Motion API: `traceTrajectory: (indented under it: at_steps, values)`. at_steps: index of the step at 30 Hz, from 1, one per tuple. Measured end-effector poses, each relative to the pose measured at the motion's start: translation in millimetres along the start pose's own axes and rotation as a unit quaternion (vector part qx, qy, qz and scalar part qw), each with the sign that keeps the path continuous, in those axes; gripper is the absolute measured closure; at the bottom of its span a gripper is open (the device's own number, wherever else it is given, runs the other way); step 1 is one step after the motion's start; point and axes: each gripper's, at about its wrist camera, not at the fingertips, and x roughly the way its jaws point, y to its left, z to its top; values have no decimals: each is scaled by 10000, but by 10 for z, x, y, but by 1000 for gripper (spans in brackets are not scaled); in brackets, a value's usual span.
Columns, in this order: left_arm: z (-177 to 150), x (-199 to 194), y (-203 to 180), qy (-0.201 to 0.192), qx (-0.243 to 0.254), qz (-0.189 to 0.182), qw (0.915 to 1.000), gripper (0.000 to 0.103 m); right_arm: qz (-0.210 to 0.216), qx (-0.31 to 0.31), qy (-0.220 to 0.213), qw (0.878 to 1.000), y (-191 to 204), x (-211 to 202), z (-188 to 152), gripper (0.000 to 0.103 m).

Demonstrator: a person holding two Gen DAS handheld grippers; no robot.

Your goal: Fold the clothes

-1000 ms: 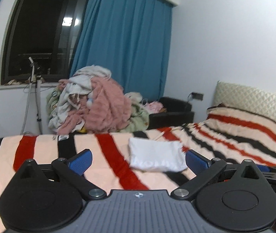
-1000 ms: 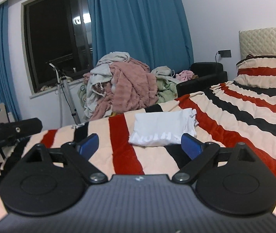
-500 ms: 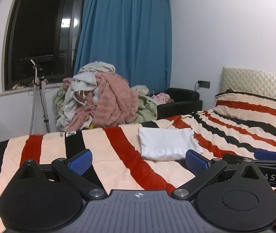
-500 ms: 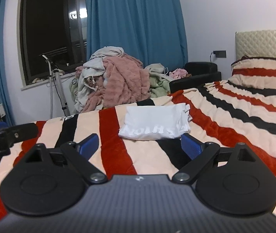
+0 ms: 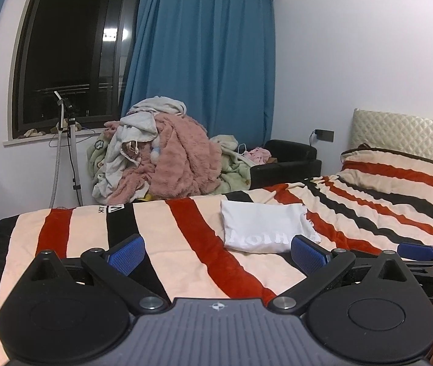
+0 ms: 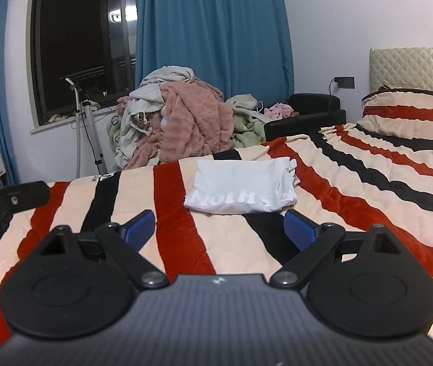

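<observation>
One folded white garment (image 5: 265,225) lies on the striped blanket (image 5: 170,244), ahead of two grippers. The left gripper (image 5: 216,251) and right gripper (image 6: 219,230) both gape wide, holding nothing. One heap of clothes (image 5: 161,158) sits behind the bed.

A home bedroom: striped blanket (image 5: 186,244) over a bed, quilted headboard (image 5: 405,137) at its far end, heap of laundry (image 5: 161,158) beyond the bed, blue curtains (image 5: 204,76) beside a dark window (image 5: 73,52).

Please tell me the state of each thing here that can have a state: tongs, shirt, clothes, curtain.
Left tongs: open, empty.
Right tongs: open, empty.
White shirt: folded, flat on striped blanket.
Clothes pile: unfolded, heaped.
Curtain: drawn aside, window uncovered.
</observation>
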Motion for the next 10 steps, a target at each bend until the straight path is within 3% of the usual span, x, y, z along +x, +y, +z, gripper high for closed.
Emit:
traceTrajectory:
  at_steps: [10]
  values:
    - [-24,-34,-19,-7,20,11,10000,0,-27,-55,-32,10000,10,-28,-5,10]
